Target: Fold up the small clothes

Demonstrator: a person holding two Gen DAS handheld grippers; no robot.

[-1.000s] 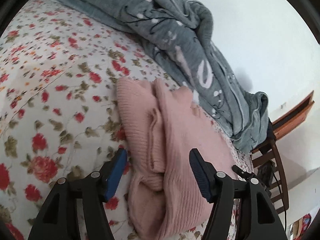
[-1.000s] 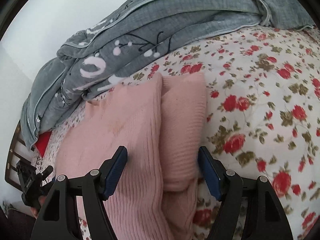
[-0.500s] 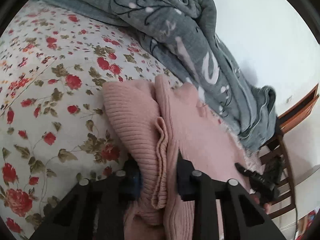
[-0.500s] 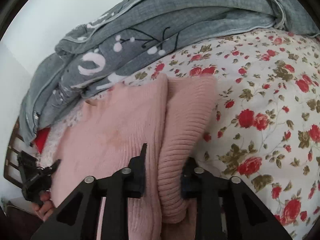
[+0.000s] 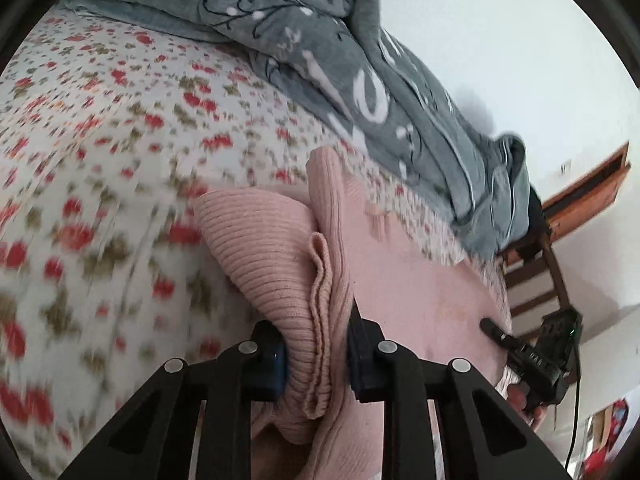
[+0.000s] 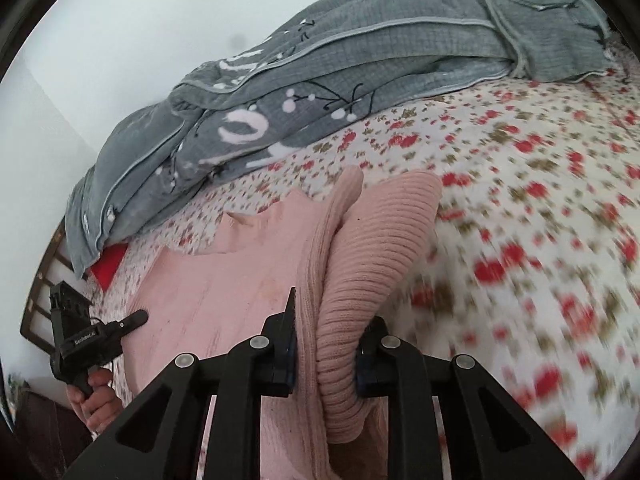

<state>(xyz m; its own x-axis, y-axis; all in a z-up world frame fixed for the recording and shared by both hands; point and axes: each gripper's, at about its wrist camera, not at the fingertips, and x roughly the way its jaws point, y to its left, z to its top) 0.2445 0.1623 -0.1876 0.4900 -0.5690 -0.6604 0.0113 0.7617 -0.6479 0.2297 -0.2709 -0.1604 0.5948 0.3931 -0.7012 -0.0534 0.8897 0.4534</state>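
The bed (image 5: 100, 168) fills most of both views, covered by a white sheet printed with small red flowers; the print is smeared with blur toward 8 o'clock in the left wrist view and toward 4 o'clock in the right wrist view. A grey blanket (image 5: 360, 92) with white markings lies bunched along the far edge of the bed, running from 12 o'clock down to 3 o'clock in the left wrist view and from 1 o'clock to 9 o'clock in the right wrist view, against a white wall (image 5: 500, 32). A dark wooden chair (image 5: 536, 276) shows at 3 o'clock in the left wrist view.

The pink sweater (image 5: 416, 280) lies on the sheet near the middle of the bed, just in front of the blanket, with its ribbed edges raised off the sheet.

The left gripper (image 5: 316, 356) sits at 6 o'clock in its own view. Its fingers (image 5: 362, 354) have just been closing and now stand nearly together, pinching a folded ribbed edge of the sweater between them. The right gripper (image 6: 326, 356) sits at 6 o'clock in its own view, its fingers (image 6: 286, 354) likewise just closed in and clamping a thick roll of ribbed knit. Each view shows the other gripper at the sweater's far side, held by a hand (image 6: 96, 400).
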